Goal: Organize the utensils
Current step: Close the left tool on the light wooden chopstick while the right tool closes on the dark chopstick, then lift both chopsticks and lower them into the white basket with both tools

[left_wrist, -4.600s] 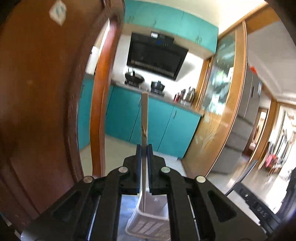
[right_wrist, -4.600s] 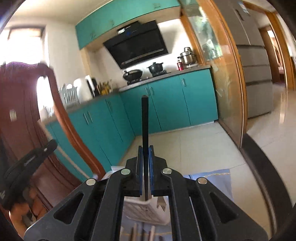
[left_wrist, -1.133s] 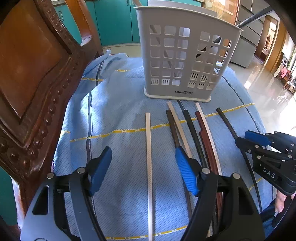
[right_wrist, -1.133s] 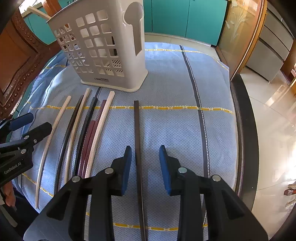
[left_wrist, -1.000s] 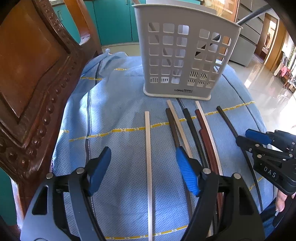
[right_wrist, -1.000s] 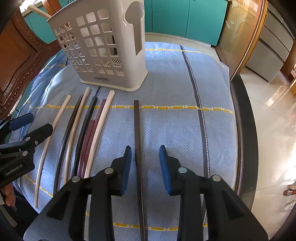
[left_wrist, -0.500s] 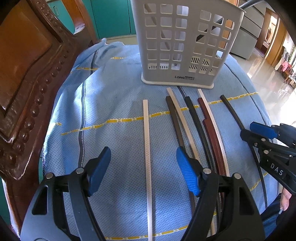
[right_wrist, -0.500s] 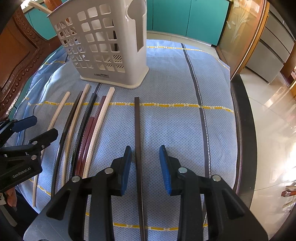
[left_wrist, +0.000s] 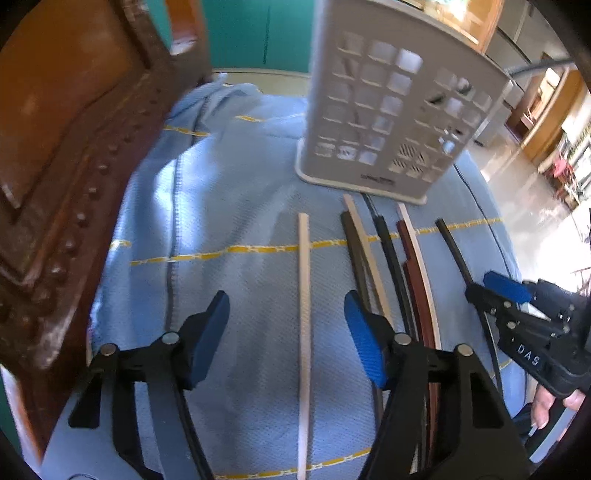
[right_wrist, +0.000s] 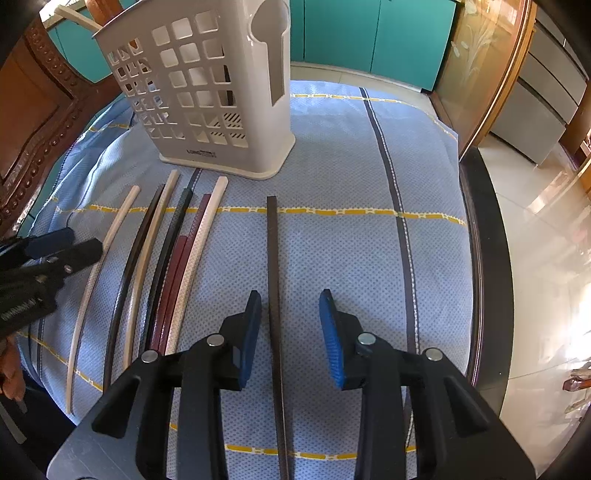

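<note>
A white slotted utensil holder [left_wrist: 391,110] [right_wrist: 207,92] stands upright on a blue cloth [left_wrist: 236,206] [right_wrist: 351,177], with chopsticks showing through its slots. Several chopsticks lie in a row in front of it. My left gripper [left_wrist: 286,325] is open, low over a single cream chopstick [left_wrist: 303,314] that runs between its fingers. My right gripper [right_wrist: 290,325] is open, low over a single black chopstick [right_wrist: 274,295]. Between them lies a bunch of black, cream and dark red chopsticks [right_wrist: 173,258] [left_wrist: 399,266]. Each gripper shows in the other's view, the right [left_wrist: 517,306] and the left [right_wrist: 48,254].
A carved wooden chair back [left_wrist: 62,147] [right_wrist: 33,96] rises at the left of the cloth. The table's dark edge [right_wrist: 487,258] curves along the right, with tiled floor beyond. Teal kitchen cabinets [right_wrist: 362,33] stand behind.
Earlier each gripper held a chopstick upright above the holder; both now are open over chopsticks on the cloth. In the last second the left gripper has swung left a little; the right barely moved.
</note>
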Demonstrator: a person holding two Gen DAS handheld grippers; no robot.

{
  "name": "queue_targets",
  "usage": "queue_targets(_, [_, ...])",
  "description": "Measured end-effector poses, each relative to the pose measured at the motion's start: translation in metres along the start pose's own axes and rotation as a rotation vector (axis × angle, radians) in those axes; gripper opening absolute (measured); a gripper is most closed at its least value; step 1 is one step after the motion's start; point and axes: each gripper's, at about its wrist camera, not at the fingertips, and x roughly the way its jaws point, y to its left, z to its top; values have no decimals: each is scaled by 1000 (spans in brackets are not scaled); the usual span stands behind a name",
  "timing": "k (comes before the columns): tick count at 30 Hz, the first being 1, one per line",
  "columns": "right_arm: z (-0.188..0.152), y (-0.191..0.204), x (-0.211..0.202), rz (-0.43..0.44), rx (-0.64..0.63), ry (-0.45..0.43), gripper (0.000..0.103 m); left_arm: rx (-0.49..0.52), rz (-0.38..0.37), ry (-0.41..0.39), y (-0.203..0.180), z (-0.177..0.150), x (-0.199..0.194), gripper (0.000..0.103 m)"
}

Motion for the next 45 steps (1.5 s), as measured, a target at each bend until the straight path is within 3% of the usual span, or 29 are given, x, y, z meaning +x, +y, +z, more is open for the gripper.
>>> queue_targets(6, [-1, 0, 1, -3, 0, 4, 33, 33, 31, 36, -12, -3, 16, 59])
queue_targets(13, [-1, 4, 3, -10, -15, -9, 33, 48, 63, 12, -14, -3, 22, 58])
queue_targets(19, [-1, 9, 4, -14, -26, -34, 33, 58, 61, 6, -22, -7, 16, 45])
queue_targets(23, [-1, 12, 5, -18, -37, -49, 31, 53, 64, 5, -26, -8, 13, 44])
queue_targets(26, [-2, 12, 3, 4, -40, -49, 7, 62, 63, -4, -29, -9, 11, 21])
queue_targets(27, [-2, 13, 3, 8, -41, -49, 7, 62, 61, -5, -30, -10, 9, 11])
queue_targets(28, [-3, 13, 2, 10, -41, -50, 6, 60, 60, -6, -30, -10, 9, 8])
queue_targets(31, [-3, 11, -6, 27, -33, -84, 6, 27, 41, -18, -27, -11, 5, 7])
queue_targets(41, [1, -10, -57, 84, 44, -289, 6, 71, 50, -258, -37, -9, -61, 7])
queue_targets(45, [-1, -20, -82, 168, 76, -404, 6, 54, 41, -317, -38, -8, -80, 7])
